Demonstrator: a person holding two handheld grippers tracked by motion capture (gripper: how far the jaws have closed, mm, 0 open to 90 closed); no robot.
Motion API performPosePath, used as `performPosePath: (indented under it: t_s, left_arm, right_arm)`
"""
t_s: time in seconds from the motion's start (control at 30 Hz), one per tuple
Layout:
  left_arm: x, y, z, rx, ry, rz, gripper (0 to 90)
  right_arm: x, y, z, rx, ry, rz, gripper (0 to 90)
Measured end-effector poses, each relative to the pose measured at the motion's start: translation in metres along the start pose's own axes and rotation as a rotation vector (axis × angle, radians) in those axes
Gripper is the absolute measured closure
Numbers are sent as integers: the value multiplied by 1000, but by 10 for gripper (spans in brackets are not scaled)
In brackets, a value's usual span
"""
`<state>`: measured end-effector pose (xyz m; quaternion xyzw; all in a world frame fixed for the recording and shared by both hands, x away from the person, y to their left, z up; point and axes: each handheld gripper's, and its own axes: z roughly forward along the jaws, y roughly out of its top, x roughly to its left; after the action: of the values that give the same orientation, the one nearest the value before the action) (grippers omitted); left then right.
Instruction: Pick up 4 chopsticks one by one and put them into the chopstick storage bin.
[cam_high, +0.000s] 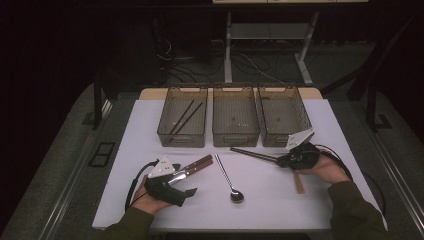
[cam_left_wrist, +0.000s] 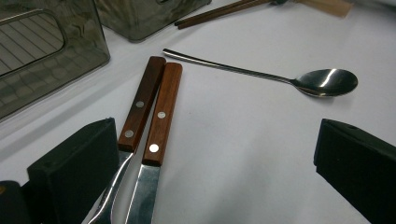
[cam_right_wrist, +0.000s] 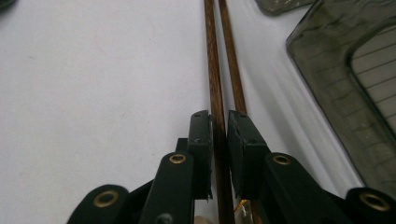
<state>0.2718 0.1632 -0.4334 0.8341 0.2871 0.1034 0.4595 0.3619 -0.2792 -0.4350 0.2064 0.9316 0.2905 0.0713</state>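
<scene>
1. Chopsticks (cam_right_wrist: 215, 70): a brown pair lying on the white table (cam_high: 270, 200), at about 3 o'clock from the table's middle in the high view, tips running toward 9 o'clock and just in front of the centre bin (cam_high: 235, 120). Your right gripper (cam_high: 286, 160) has its jaws nearly together. In the right gripper view one stick sits between the pads, which seem to press on it, and the second stick runs just beside the right-hand pad.

2. Right bin (cam_high: 283, 116): a smoky clear tray at 12 o'clock from your right gripper, close to it. Its corner shows at the right edge of the right gripper view.

3. Knife and fork (cam_left_wrist: 159, 112): two pieces with riveted wooden handles, side by side and touching, at about 8 o'clock on the table. Your left gripper (cam_high: 184, 186) stands with its jaws wide apart. In the left gripper view the metal ends pass just beside the left-hand pad. Contact cannot be told.

4. Spoon (cam_high: 229, 177): steel, lying alone near the table's middle, bowl toward 6 o'clock, between your two grippers and apart from both.

5. Left bin (cam_high: 183, 117): at 11 o'clock, holding another dark pair of sticks (cam_high: 184, 119) laid slantwise.

6. Pale wooden strip (cam_high: 298, 182): flat on the table just by your right hand (cam_high: 327, 170), at 4 o'clock.
</scene>
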Motion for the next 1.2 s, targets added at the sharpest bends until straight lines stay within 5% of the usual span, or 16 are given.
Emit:
performPosePath:
  t_s: [0.73, 1.2]
  left_arm:
    - [0, -1, 1, -1, -11, -2, 0]
    - [0, -1, 1, 0, -21, 0, 0]
  right_arm:
    - [1, 0, 2, 1, 12, -24, 844]
    - [5, 2, -13, -49, 25, -6, 846]
